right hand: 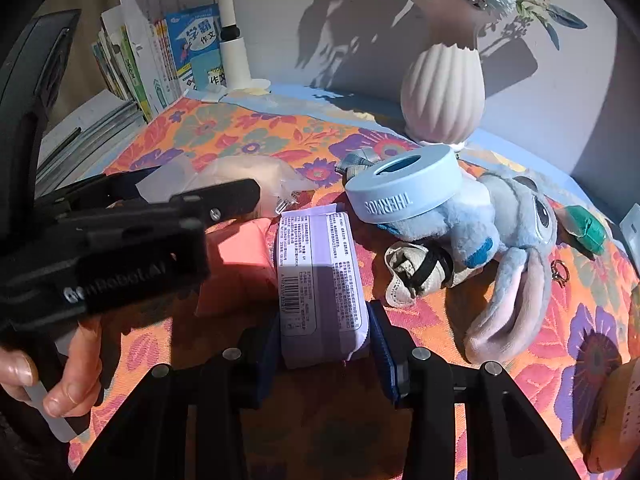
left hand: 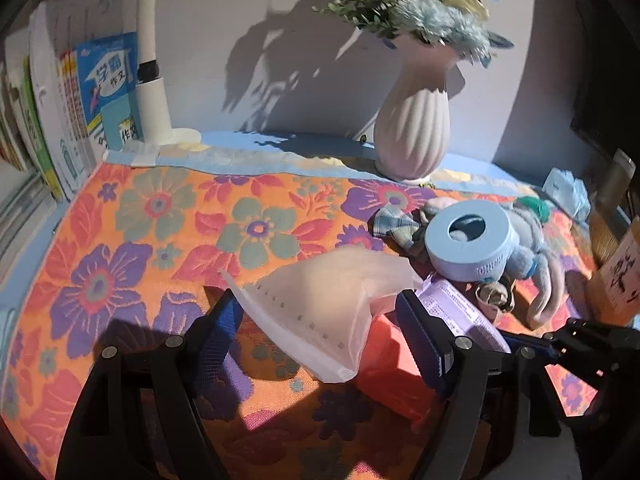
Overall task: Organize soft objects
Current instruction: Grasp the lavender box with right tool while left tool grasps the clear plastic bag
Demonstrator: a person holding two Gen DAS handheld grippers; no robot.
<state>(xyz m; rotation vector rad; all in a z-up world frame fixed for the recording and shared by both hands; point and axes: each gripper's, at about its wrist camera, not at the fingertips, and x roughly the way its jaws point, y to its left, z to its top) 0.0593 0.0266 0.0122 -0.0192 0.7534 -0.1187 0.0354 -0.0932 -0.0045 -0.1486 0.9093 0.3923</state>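
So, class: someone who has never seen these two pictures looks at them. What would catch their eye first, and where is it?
Probably the bright orange floral cloth covering the table, and the ribbed white vase of blue and cream flowers at the back by the wall. On the right lies a grey-blue plush rabbit with a pale blue ring-shaped lid resting on it. In front, the right tool is shut on a purple wrapped packet.

Ring (right hand: 404,184) on plush (right hand: 500,236), seemingly before vase (right hand: 442,92).
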